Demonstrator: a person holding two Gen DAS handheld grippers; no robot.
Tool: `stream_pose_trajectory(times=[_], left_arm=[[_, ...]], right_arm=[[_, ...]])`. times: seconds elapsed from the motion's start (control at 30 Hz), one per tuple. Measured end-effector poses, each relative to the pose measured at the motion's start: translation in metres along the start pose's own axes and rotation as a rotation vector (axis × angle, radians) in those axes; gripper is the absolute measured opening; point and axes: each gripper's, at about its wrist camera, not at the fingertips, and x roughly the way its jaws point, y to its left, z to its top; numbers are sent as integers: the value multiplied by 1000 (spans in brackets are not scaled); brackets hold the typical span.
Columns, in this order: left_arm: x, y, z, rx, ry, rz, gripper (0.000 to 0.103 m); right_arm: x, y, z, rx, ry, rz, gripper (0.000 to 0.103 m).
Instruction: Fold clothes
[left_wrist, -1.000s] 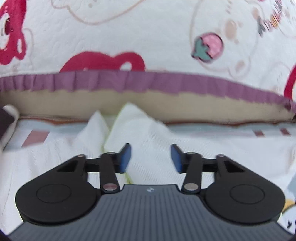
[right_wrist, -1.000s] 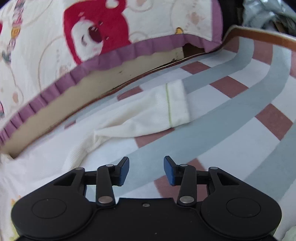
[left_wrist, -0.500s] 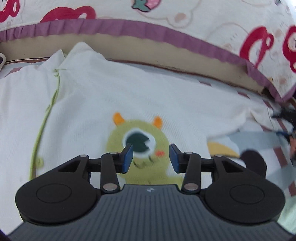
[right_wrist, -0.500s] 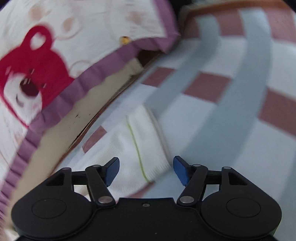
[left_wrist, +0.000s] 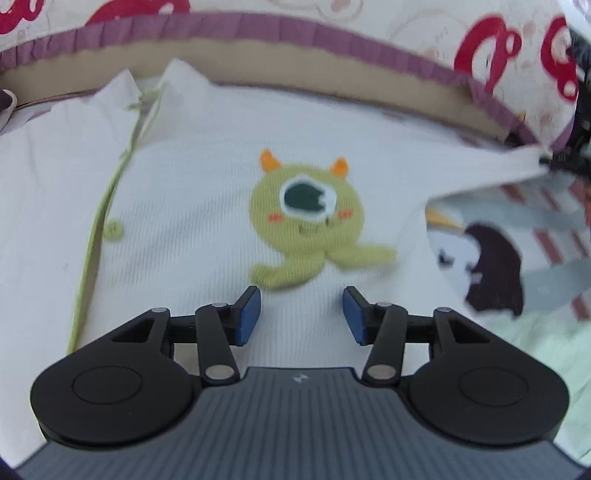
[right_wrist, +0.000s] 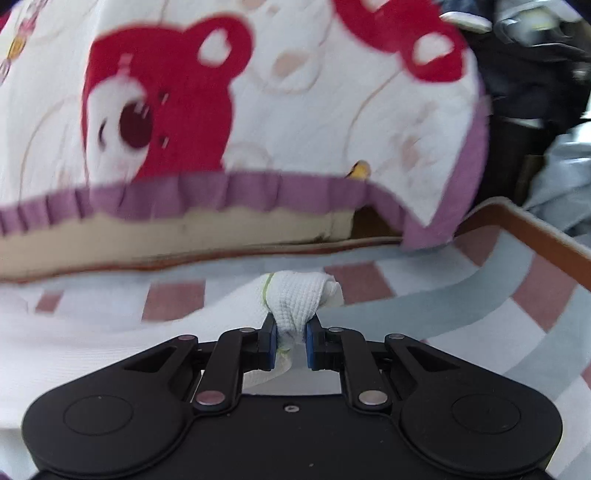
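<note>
While the fold waits: white cardigan (left_wrist: 192, 206) lies flat on the bed (right_wrist: 480, 295).
Right tool (right_wrist: 290, 341): just closed, pinching sleeve cuff (right_wrist: 299, 295), probably to fold inward.
Left tool (left_wrist: 301, 314): jaws just widened, empty, above the chest, seemingly readying a hold.

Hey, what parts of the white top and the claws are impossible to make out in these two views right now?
- Left wrist view: white top lower hem, hidden behind left claw body.
- Left wrist view: right claw, blurred and cut by the right edge.
- Right wrist view: sleeve cuff end, bunched between the pads.
- Right wrist view: the top's body, cut off at the left edge.
</note>
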Motion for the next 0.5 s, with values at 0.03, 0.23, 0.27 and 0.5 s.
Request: stream_pose_trajectory(times=[0.03,0.23,0.27,0.5], left_arm=[[-2,-2,-3,20,-4,4,48],[-24,7,-4,26,-16,12,49],[-30,11,-3,18,-16,13,49],[-115,75,-13,-7,-61,289,58]], right_arm=[[2,2,-2,-6,-1,-11,16],[19,10,-11,-76,45,-114,17],[24,13,-12,-102,73,-131,19],[-13,27,-6,-3,-10,-318,34]])
